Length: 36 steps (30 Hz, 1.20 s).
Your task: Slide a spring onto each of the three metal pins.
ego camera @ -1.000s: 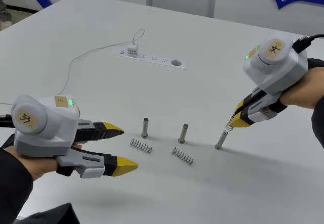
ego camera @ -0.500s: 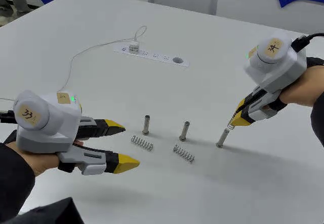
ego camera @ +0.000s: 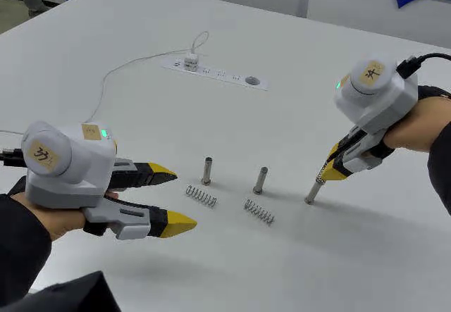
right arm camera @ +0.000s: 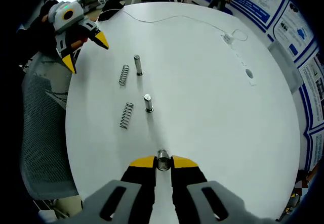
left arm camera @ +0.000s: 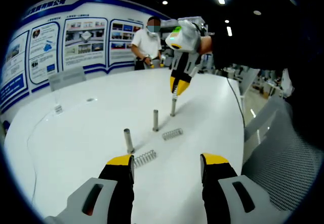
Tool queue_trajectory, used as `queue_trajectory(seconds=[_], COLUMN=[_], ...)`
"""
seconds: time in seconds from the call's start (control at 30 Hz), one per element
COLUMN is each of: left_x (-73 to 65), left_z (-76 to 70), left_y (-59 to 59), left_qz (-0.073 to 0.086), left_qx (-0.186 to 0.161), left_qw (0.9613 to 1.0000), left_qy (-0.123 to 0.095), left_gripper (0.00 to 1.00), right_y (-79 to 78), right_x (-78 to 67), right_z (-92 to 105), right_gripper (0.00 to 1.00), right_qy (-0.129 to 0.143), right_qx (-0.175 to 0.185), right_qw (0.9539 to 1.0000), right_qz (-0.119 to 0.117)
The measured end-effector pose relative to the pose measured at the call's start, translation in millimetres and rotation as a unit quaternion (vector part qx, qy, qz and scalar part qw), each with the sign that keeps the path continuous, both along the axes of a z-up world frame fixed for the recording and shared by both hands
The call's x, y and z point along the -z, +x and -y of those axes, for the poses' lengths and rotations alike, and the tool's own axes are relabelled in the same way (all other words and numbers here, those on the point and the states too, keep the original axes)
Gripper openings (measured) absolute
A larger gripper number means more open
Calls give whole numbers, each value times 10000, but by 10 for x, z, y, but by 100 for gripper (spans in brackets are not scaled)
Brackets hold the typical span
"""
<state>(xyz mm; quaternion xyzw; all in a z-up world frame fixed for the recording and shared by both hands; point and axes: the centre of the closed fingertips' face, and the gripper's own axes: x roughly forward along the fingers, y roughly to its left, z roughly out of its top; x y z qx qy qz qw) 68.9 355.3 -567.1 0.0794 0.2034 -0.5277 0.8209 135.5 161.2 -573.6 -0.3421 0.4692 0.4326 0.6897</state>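
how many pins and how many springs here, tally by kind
metal pin: 3
spring: 3, with 2 lying flat and 1 held in the right gripper
total: 6

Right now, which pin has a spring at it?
The rightmost pin, below the right gripper, which clamps a spring; the left pin and middle pin stand bare.

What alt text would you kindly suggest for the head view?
The right gripper holds a spring at the top of the rightmost pin on a white table. Two loose springs lie beside the other two bare pins; the open left gripper hovers nearby.
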Motion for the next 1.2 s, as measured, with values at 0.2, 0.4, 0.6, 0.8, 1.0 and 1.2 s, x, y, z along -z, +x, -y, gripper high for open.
queue_trajectory(seconds=[0.2, 0.4, 0.6, 0.8, 1.0, 1.2], left_x=[9, 16, 14, 16, 14, 10], left_z=[10, 12, 7, 13, 13, 22], left_y=[-8, -8, -7, -10, -9, -16], left_qz=[-8, -17, -20, -23, -29, -25], left_qx=[11, 3, -13, -3, -3, 18], left_qw=[10000, 10000, 10000, 10000, 10000, 10000], left_qy=[32, 43, 36, 39, 33, 35], left_gripper=[54, 54, 54, 54, 54, 54], right_y=[14, 31, 32, 54, 37, -13], right_x=[131, 273, 366, 468, 496, 477], right_z=[1, 11, 18, 34, 35, 73], right_gripper=[12, 12, 12, 12, 13, 15], right_qy=[-11, -80, -162, -189, -187, -165], right_qx=[71, 169, 222, 294, 332, 372], right_qw=[9999, 9997, 9995, 9992, 9991, 9991], right_qz=[-76, -123, -126, -167, -164, -119])
